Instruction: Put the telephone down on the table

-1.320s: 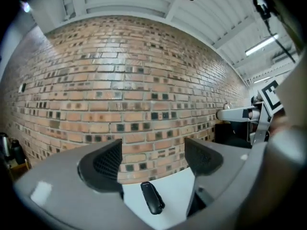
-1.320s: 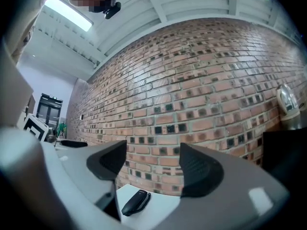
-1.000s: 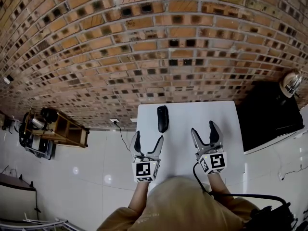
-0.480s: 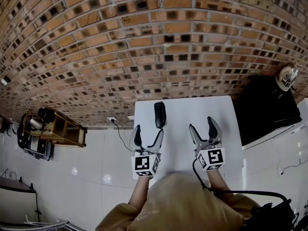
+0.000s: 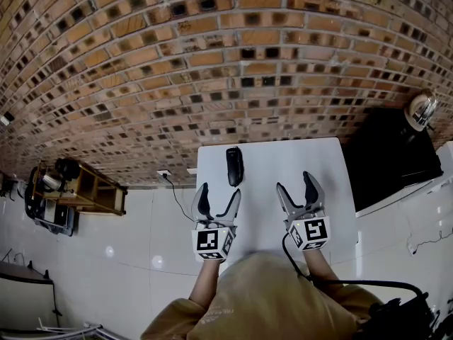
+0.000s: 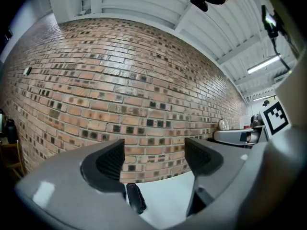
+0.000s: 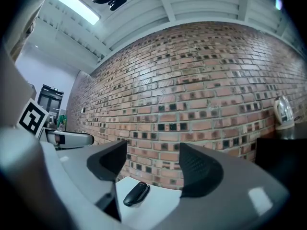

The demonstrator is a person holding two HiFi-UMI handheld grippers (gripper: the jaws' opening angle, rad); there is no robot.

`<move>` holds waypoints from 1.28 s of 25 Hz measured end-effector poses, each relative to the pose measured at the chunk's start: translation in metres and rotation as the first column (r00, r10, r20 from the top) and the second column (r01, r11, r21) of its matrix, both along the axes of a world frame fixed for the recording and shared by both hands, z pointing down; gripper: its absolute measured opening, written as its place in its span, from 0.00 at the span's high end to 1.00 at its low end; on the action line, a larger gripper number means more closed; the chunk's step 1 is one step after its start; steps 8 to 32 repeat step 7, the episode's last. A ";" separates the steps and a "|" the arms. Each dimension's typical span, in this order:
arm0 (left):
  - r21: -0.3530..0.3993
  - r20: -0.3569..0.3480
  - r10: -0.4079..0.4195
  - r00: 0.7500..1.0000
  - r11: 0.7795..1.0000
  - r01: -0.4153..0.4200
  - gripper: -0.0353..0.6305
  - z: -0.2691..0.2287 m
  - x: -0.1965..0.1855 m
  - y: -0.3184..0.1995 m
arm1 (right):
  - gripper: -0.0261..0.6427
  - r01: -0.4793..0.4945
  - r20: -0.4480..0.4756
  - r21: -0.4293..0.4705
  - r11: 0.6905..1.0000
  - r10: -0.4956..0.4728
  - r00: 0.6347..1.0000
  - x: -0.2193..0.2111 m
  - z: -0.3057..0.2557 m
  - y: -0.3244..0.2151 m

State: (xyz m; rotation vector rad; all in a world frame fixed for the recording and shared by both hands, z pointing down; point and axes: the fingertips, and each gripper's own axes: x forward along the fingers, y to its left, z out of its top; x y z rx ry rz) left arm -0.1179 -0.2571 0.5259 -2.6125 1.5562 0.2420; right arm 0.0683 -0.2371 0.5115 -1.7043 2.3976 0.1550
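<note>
Telephone [image 5: 234,166] lies flat on the white table [image 5: 297,168], near the far edge by the brick wall [image 5: 212,62], on the left half of the top. Nothing touches it.

Left gripper [image 5: 219,198] hangs over the near part of the table, jaws wide apart, nothing between them. In the left gripper view the telephone [image 6: 135,198] shows low, past the left jaw, well clear of the pads. Right gripper [image 5: 296,190] is the same: jaws spread wide, empty, over the near right part of the table. The right gripper view shows the telephone [image 7: 136,193] ahead and to the left, apart from it.

Step judgement: the put-down looks done. The phone rests on the table by itself and both grippers are clear of it. Next move likely calls for nothing but keeping both grippers off the phone, or drawing them toward the person. Risk is low, as the phone sits inside the table edge.
</note>
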 end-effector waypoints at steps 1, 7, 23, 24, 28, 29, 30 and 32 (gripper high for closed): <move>0.000 -0.001 0.001 1.000 1.000 -0.001 0.35 0.000 -0.001 0.000 | 0.47 0.001 -0.002 -0.004 1.000 -0.001 1.000 -0.001 0.002 0.000; -0.013 0.012 -0.001 1.000 1.000 0.001 0.35 0.008 0.000 0.000 | 0.47 0.015 -0.013 -0.017 1.000 -0.015 1.000 -0.004 0.007 0.000; -0.013 0.012 -0.001 1.000 1.000 0.001 0.35 0.008 0.000 0.000 | 0.47 0.015 -0.013 -0.017 1.000 -0.015 1.000 -0.004 0.007 0.000; -0.013 0.012 -0.001 1.000 1.000 0.001 0.35 0.008 0.000 0.000 | 0.47 0.015 -0.013 -0.017 1.000 -0.015 1.000 -0.004 0.007 0.000; -0.013 0.012 -0.001 1.000 1.000 0.001 0.35 0.008 0.000 0.000 | 0.47 0.015 -0.013 -0.017 1.000 -0.015 1.000 -0.004 0.007 0.000; -0.013 0.012 -0.001 1.000 1.000 0.001 0.35 0.008 0.000 0.000 | 0.47 0.015 -0.013 -0.017 1.000 -0.015 1.000 -0.004 0.007 0.000; -0.013 0.012 -0.001 1.000 1.000 0.001 0.35 0.008 0.000 0.000 | 0.47 0.015 -0.013 -0.017 1.000 -0.015 1.000 -0.004 0.007 0.000; -0.013 0.012 -0.001 1.000 1.000 0.001 0.35 0.008 0.000 0.000 | 0.47 0.015 -0.013 -0.017 1.000 -0.015 1.000 -0.004 0.007 0.000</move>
